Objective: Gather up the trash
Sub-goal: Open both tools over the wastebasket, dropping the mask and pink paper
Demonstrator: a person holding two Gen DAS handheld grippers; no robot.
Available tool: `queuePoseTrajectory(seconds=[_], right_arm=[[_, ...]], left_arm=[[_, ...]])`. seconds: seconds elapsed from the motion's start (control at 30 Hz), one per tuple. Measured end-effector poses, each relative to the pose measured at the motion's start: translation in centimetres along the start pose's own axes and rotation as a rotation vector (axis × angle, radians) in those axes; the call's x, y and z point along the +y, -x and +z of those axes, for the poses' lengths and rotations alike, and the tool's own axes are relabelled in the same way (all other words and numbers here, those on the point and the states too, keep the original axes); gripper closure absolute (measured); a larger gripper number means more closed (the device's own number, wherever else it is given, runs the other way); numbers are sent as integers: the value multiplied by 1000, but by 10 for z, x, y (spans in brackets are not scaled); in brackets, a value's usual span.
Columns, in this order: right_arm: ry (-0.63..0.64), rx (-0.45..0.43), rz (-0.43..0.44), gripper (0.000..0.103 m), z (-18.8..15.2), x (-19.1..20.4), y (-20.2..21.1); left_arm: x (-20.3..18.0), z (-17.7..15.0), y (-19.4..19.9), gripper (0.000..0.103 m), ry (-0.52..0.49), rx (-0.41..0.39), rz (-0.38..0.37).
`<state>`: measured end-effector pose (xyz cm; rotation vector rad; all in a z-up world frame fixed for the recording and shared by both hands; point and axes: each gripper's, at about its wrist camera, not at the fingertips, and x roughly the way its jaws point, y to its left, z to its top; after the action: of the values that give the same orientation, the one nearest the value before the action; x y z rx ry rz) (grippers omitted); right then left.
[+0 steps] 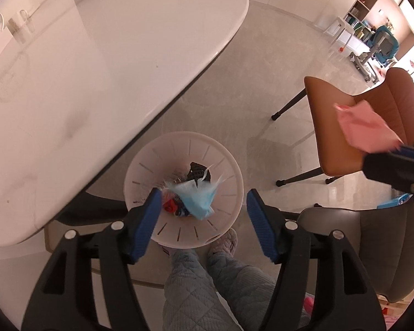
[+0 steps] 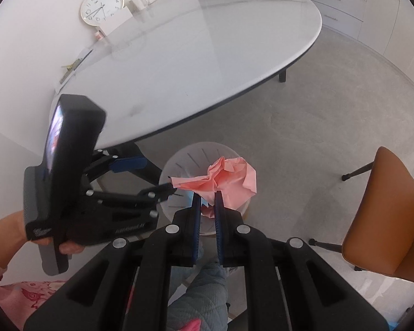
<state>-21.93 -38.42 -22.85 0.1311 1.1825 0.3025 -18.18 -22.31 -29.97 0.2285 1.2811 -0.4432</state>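
A white slotted trash bin [image 1: 162, 157] stands on the floor by the table's edge. My left gripper [image 1: 204, 195] hangs open straight above it, its blue pads [image 1: 149, 220] wide apart. A light blue face mask [image 1: 198, 202] lies loose in the bin on dark and red scraps, and neither pad presses on it. My right gripper [image 2: 207, 195] is shut on a crumpled pink paper [image 2: 231, 179] over the bin's [image 2: 185, 160] rim. In the left wrist view that pink paper [image 1: 364, 127] shows at the far right. The right wrist view shows the left gripper [image 2: 151, 176] at the left.
A white oval table [image 1: 96, 69] overhangs the bin on the left. A brown chair [image 1: 358, 115] and a grey chair [image 1: 372, 242] stand to the right. The person's quilted trouser legs [image 1: 220, 281] and slippers are just behind the bin. A clock [image 2: 102, 5] leans at the table's far end.
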Motion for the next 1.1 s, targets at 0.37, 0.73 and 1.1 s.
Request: queuePoseTrajectory(seconds=[0.37,0.73,1.1], right_arm=[[57,6,31,92,11,18,-13],[130,145,107,92,13,36,-122],[132,211,74,16,16,44,-174]], left_arm=[[8,-2,20,41,38,-16,14],[56,-18,69,32,169,-61,103],[73,-14,76,26,234,-50,151]])
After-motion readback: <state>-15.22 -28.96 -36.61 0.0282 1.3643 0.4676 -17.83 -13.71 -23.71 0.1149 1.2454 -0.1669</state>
